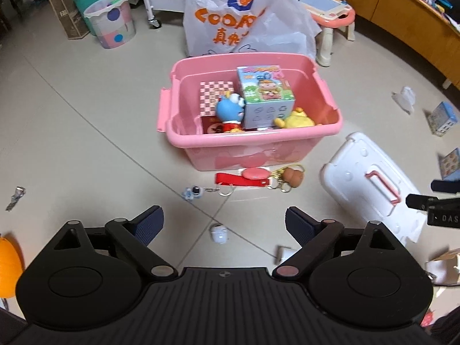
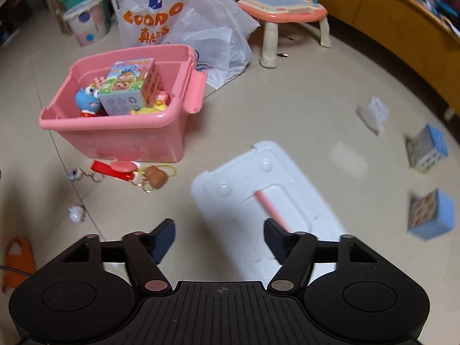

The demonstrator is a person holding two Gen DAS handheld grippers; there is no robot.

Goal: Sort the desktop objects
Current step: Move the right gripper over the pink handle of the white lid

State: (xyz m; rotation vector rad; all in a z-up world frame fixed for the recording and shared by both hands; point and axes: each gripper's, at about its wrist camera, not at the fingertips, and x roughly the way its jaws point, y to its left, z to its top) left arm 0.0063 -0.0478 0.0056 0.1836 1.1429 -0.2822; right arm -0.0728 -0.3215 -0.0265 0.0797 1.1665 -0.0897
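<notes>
Nearest the lens, the left gripper (image 1: 224,220) stands with its dark ribbed pads spread wide and nothing between them, above bare tile and a small white capsule-shaped trinket (image 1: 220,233). The right gripper (image 2: 220,237) is equally wide and empty, hovering over the white plastic bin lid with a pink handle (image 2: 267,201), which lies flat on the floor.

The pink plastic storage bin (image 1: 250,139) sits at twelve o'clock from the left gripper and at ten o'clock from the right. It already holds a blue cartoon figure (image 1: 230,109), a pastel printed toy carton (image 1: 266,97) and a yellow plush (image 1: 296,120).

The step in hand looks like a reach for the next loose item. The red strap keychain with a pink oval tag (image 1: 244,179), lying just in front of the bin, seems the likeliest pick, calling for a low, narrow pinch.

Only the right view shows two blue printed boxes (image 2: 431,215) at three o'clock in full; only the left shows the right gripper's tip at its edge.
</notes>
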